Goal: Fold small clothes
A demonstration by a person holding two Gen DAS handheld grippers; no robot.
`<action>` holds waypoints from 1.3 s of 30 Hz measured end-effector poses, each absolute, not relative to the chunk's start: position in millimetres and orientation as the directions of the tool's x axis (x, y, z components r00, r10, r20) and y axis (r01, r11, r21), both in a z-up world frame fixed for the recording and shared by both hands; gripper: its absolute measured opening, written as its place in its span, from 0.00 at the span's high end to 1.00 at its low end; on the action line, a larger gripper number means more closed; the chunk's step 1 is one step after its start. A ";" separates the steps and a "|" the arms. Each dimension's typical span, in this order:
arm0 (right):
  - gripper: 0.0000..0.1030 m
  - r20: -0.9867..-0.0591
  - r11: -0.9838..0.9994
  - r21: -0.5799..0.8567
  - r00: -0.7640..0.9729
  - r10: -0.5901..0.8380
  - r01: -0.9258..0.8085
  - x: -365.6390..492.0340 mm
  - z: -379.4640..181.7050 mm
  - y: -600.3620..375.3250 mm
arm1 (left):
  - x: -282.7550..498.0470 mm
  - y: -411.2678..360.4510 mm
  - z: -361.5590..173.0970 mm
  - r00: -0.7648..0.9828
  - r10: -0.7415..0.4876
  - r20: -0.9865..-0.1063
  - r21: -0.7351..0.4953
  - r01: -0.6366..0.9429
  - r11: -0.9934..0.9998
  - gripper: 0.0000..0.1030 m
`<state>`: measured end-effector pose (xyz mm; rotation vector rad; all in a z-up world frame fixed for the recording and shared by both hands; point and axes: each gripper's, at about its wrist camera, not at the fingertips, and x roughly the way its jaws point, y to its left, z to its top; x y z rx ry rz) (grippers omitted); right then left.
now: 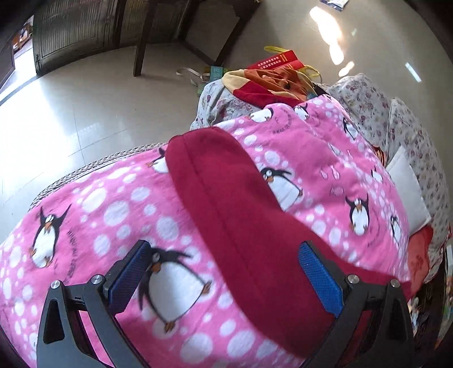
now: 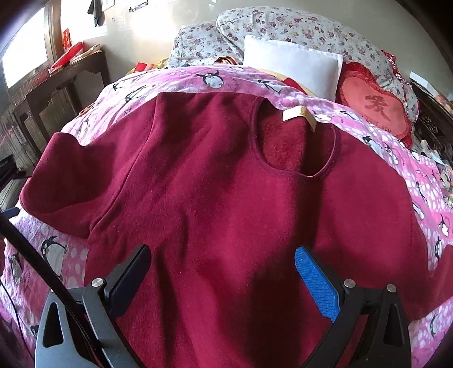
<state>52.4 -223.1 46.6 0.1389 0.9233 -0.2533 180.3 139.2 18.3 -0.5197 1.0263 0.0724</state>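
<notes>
A dark red long-sleeved top (image 2: 215, 198) lies spread flat, front up, on a pink penguin-print blanket (image 2: 175, 79); its round neckline with a beige label (image 2: 297, 113) points away from me. My right gripper (image 2: 223, 254) is open, jaws wide apart, just above the top's lower body. In the left wrist view one red sleeve (image 1: 226, 203) stretches across the pink blanket (image 1: 107, 203). My left gripper (image 1: 223, 252) is open and hovers over the sleeve near its shoulder end, holding nothing.
A white pillow (image 2: 291, 62), a red heart cushion (image 2: 373, 104) and a floral quilt (image 2: 297, 25) lie at the bed's head. A pile of orange and red clothes (image 1: 271, 85) sits beyond the blanket. The bed edge (image 1: 85, 169) drops to a tiled floor (image 1: 85, 99) with a dark chair (image 1: 192, 31).
</notes>
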 end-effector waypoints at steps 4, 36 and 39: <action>0.00 -0.804 0.962 0.013 0.574 -0.152 0.273 53.4 43.9 -223.9 | 193.7 127.1 11.8 0.483 -0.227 -0.846 -0.370 -0.224 0.902 0.92; 0.00 -0.780 0.790 0.040 0.513 -0.357 0.612 -89.1 73.1 -418.8 | -1.2 -251.5 55.6 0.370 -0.545 -0.752 -0.127 0.731 0.671 0.69; 0.00 -0.772 0.795 0.066 0.536 -0.342 0.603 -91.5 77.7 -419.5 | -16.4 -223.4 80.5 0.380 -0.589 -0.714 -0.116 0.765 0.634 0.29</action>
